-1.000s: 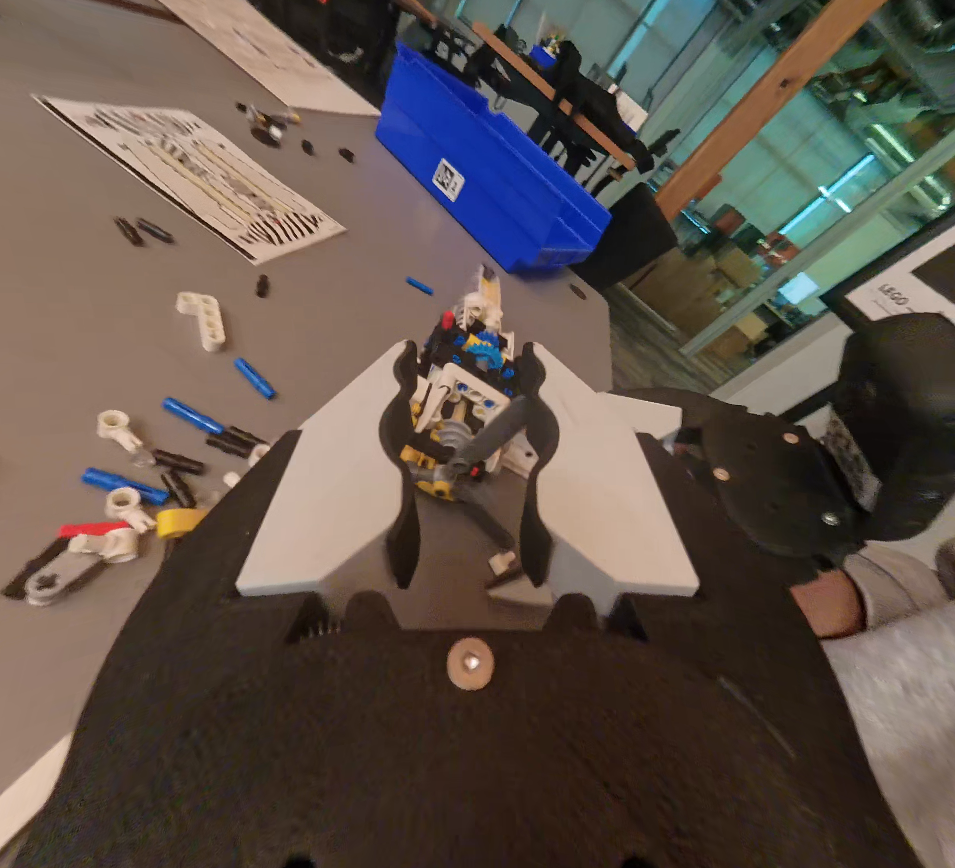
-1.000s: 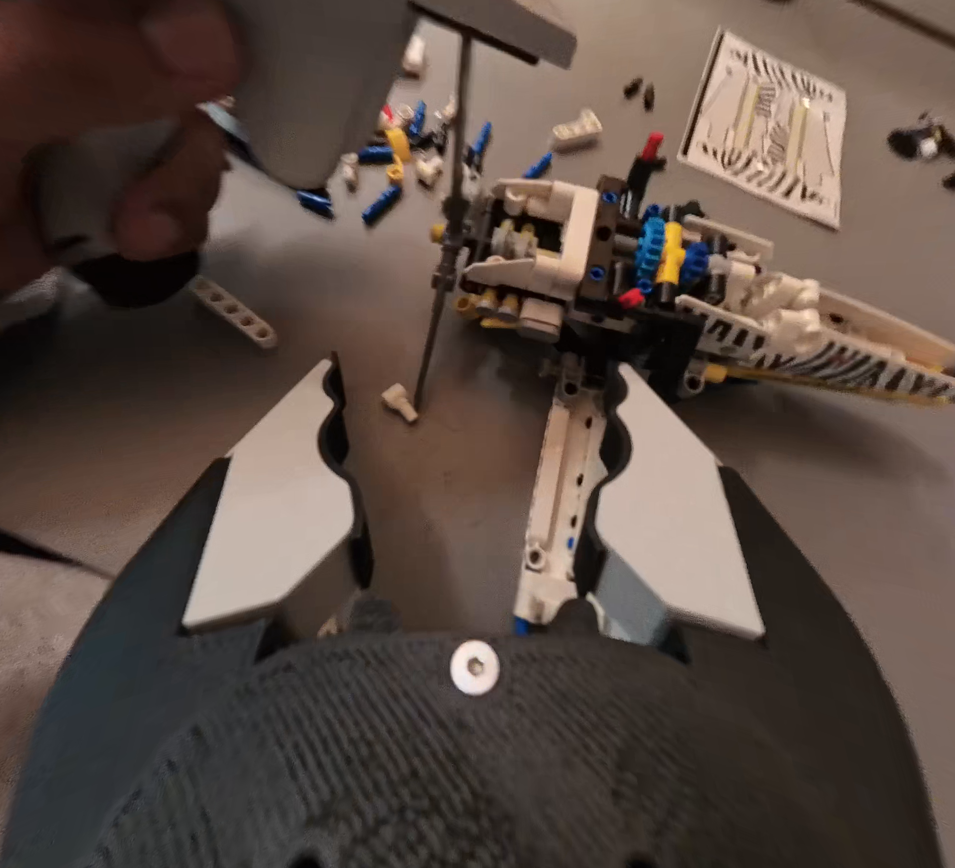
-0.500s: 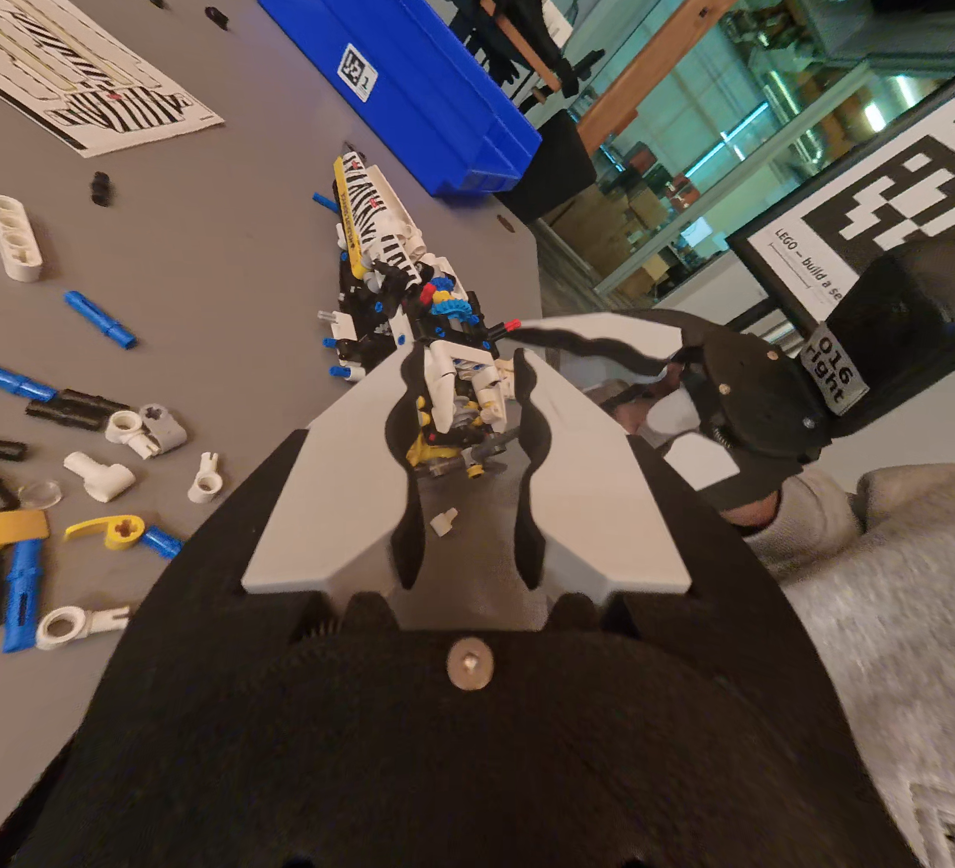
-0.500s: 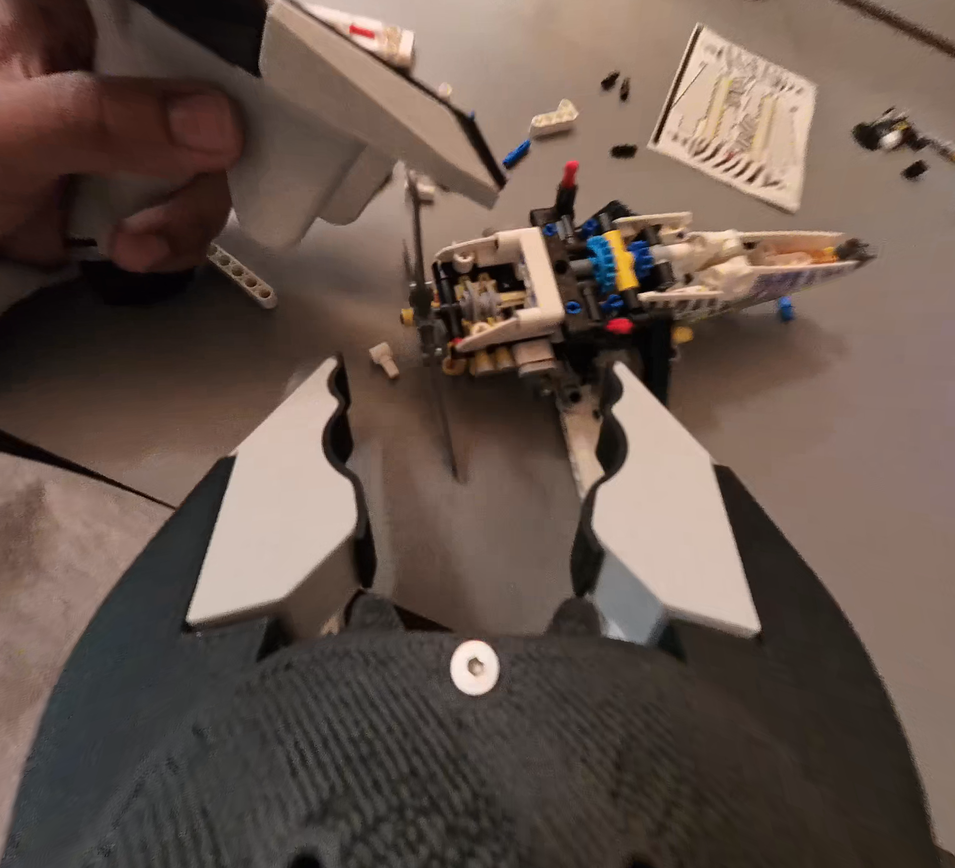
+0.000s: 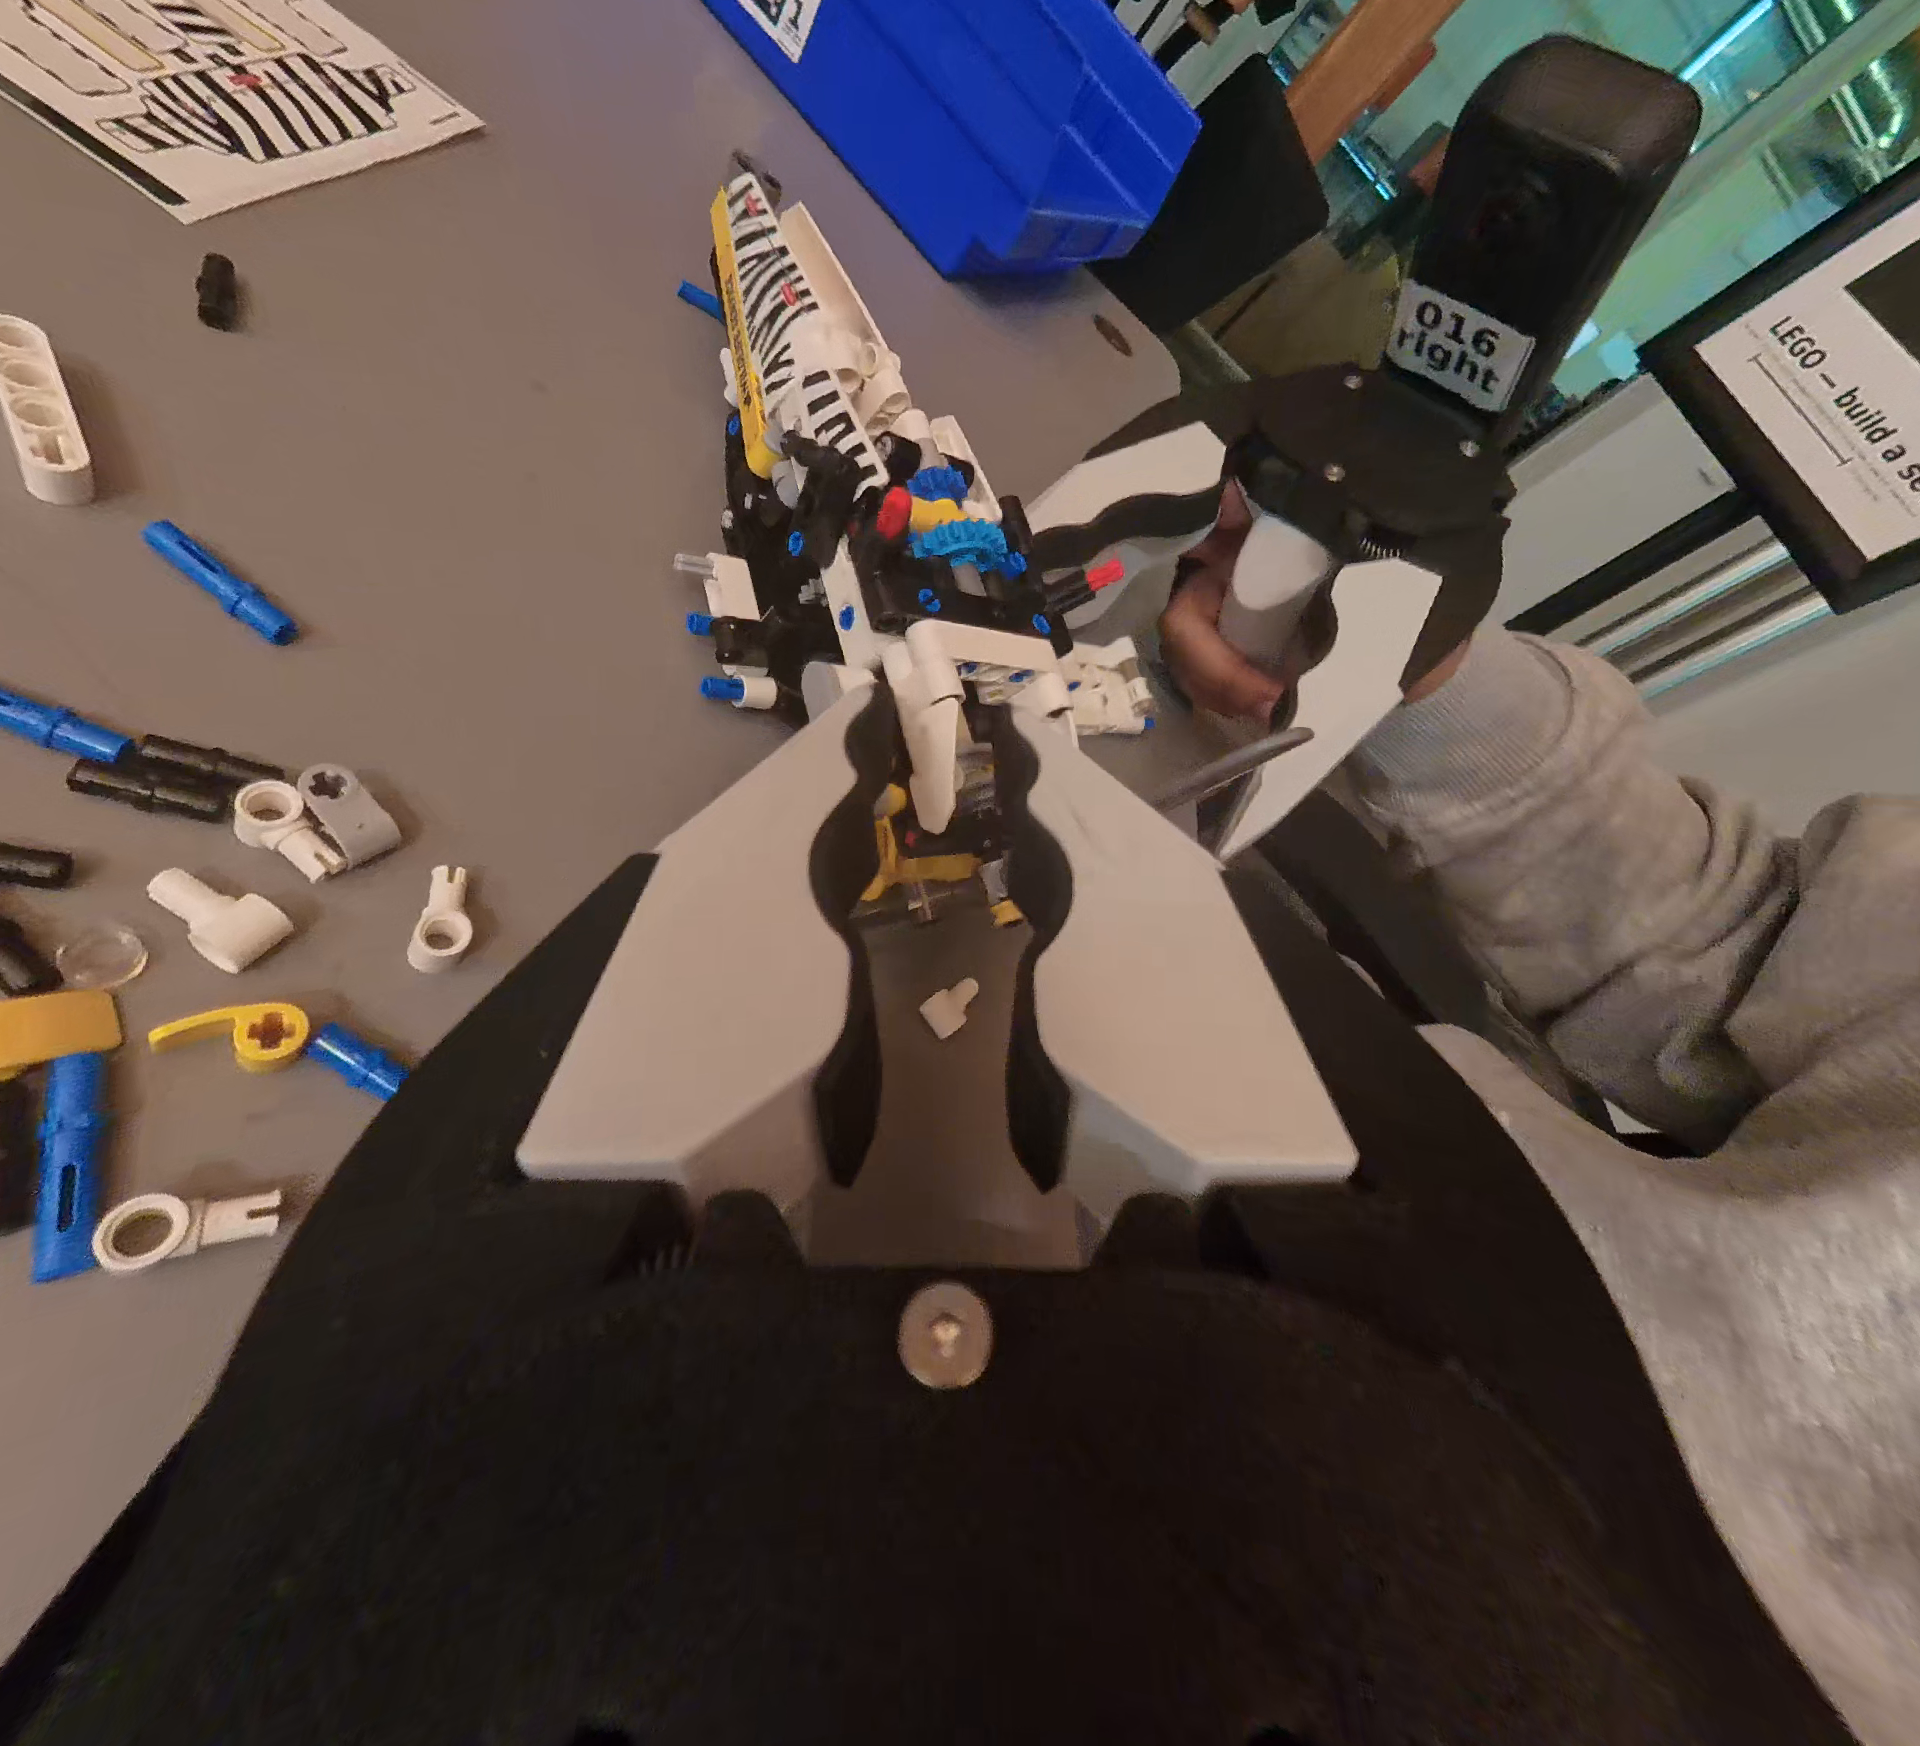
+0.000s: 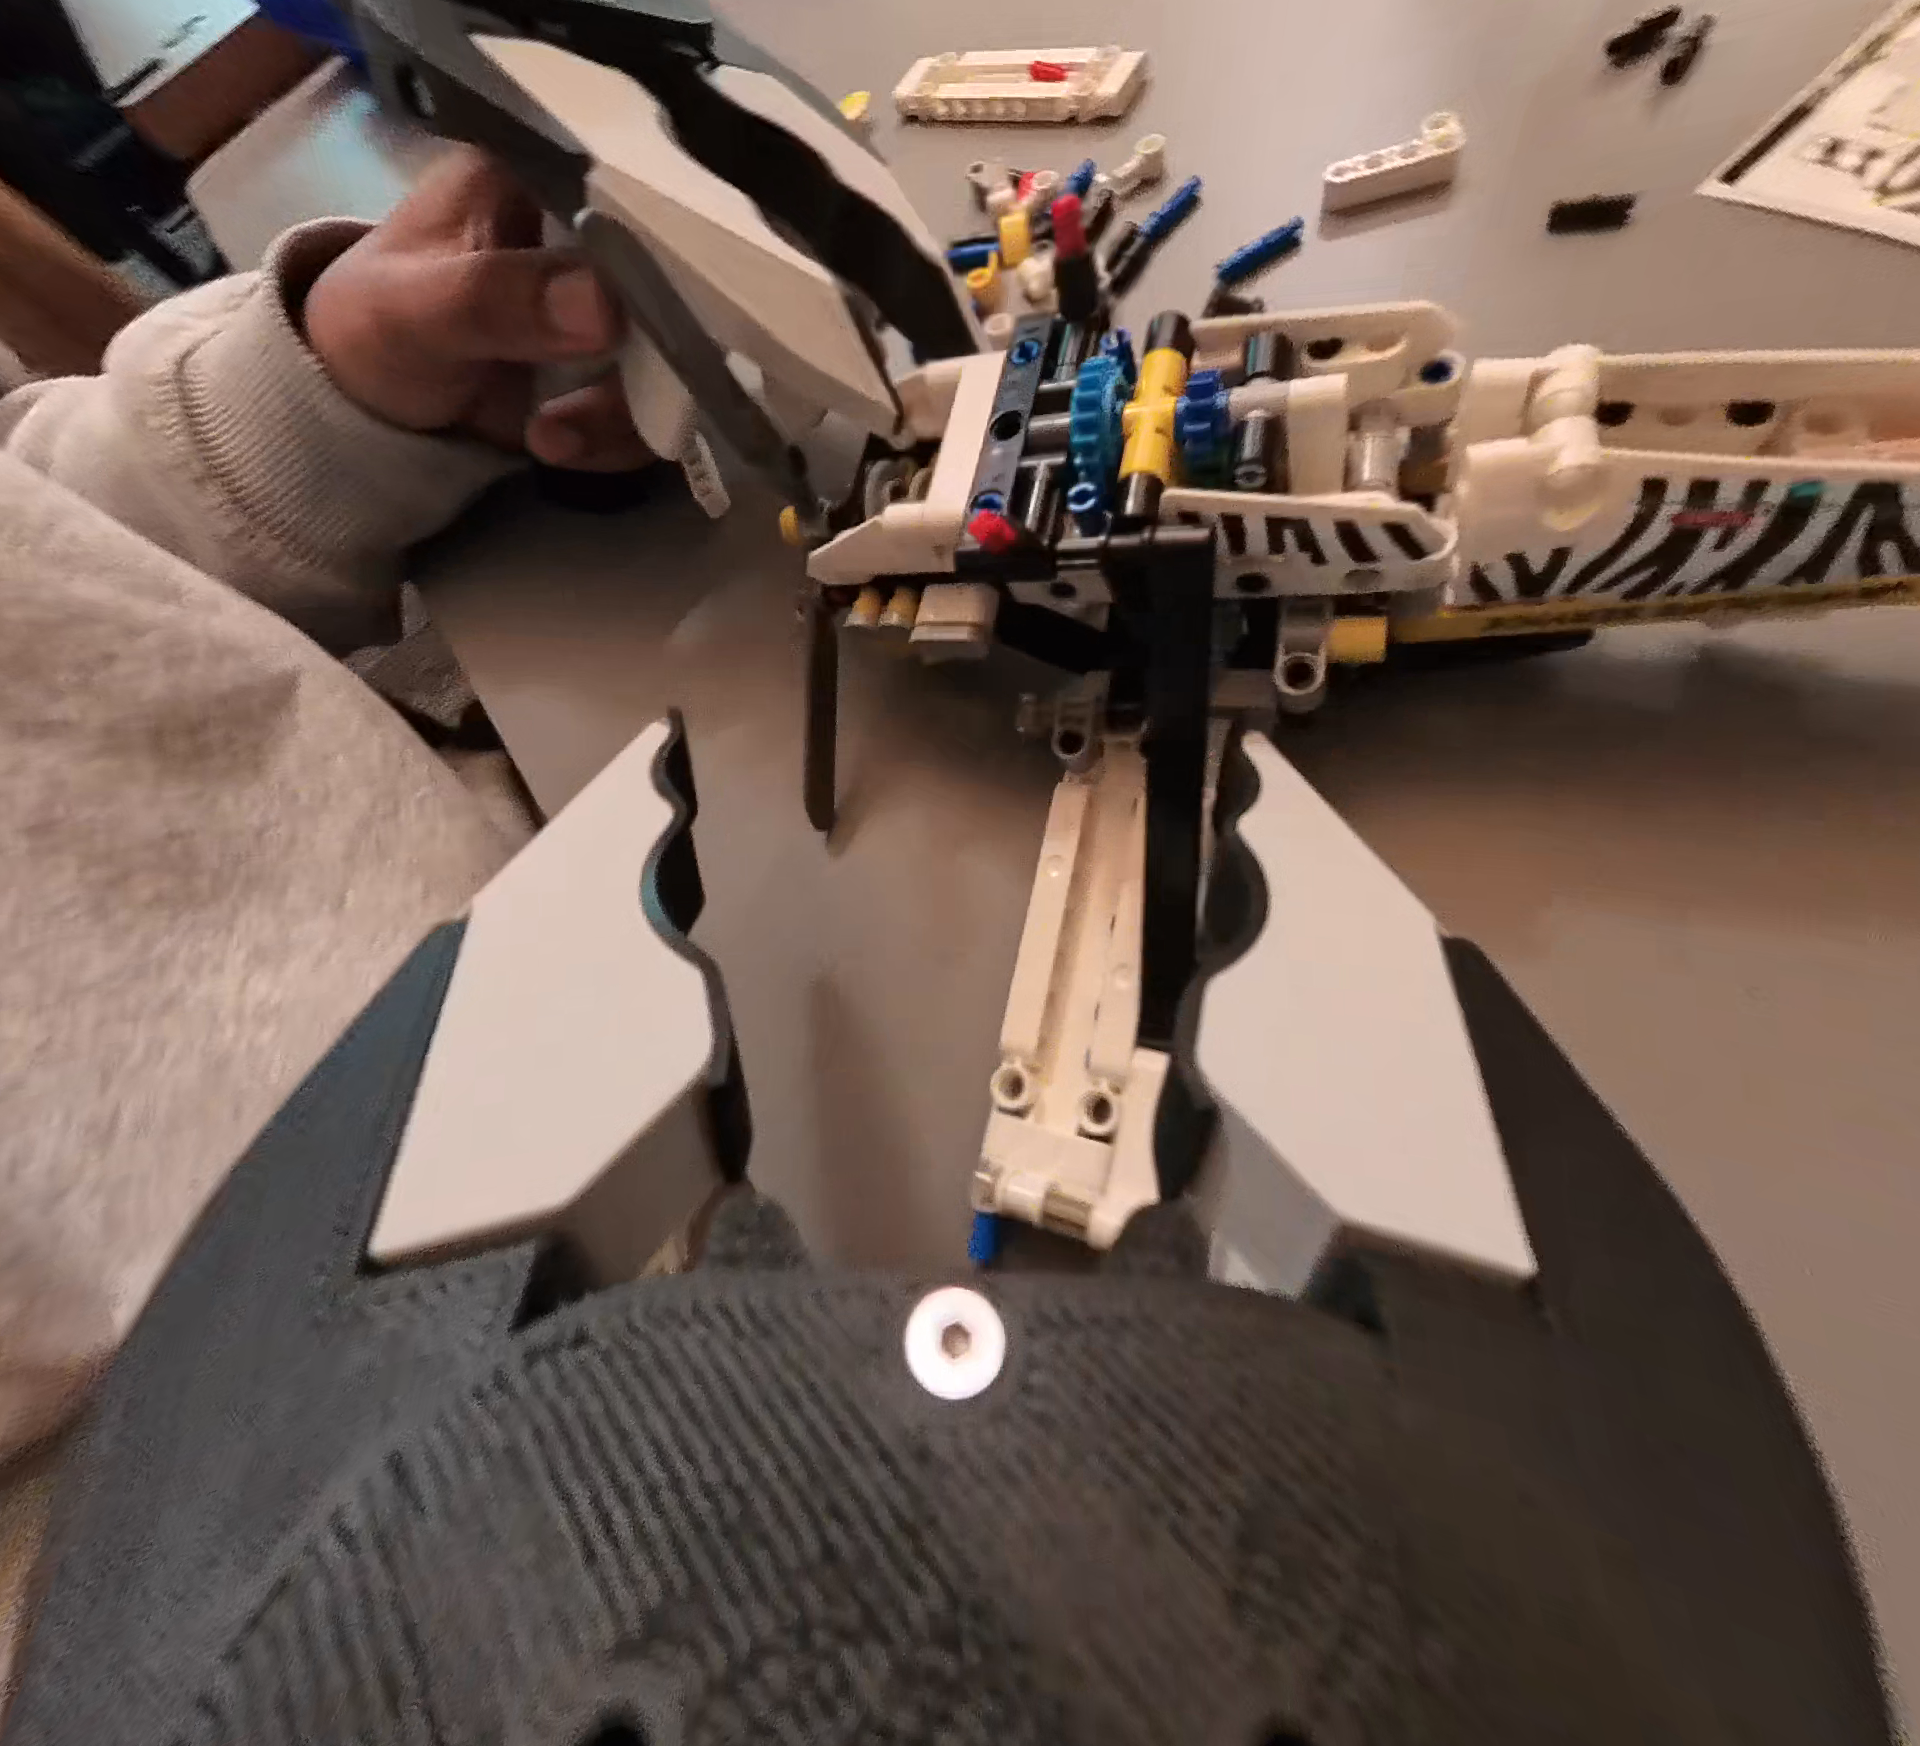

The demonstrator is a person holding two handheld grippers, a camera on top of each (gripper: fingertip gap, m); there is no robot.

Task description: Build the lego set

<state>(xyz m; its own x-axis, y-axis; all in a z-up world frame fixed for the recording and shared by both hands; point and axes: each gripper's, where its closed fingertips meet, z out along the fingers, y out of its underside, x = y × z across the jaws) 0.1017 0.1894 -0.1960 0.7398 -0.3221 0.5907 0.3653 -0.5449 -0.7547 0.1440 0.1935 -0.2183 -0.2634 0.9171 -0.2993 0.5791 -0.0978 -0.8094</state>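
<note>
A: On the grey table (image 5: pixel 468 408), what lies there?

B: A white lego model (image 6: pixel 1247 491) with zebra stripes and blue gears, lying long.

A: And the grippers?

B: The left gripper (image 5: pixel 940 761) grasps its near end. The right gripper (image 6: pixel 961 803) is spread wide around a white beam (image 6: pixel 1070 1000).

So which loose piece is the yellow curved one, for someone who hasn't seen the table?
Start at the zebra-striped lego model on the grey table, then look to the loose parts near the left edge. The yellow curved piece has a cross-shaped hole and touches a blue pin.
</note>
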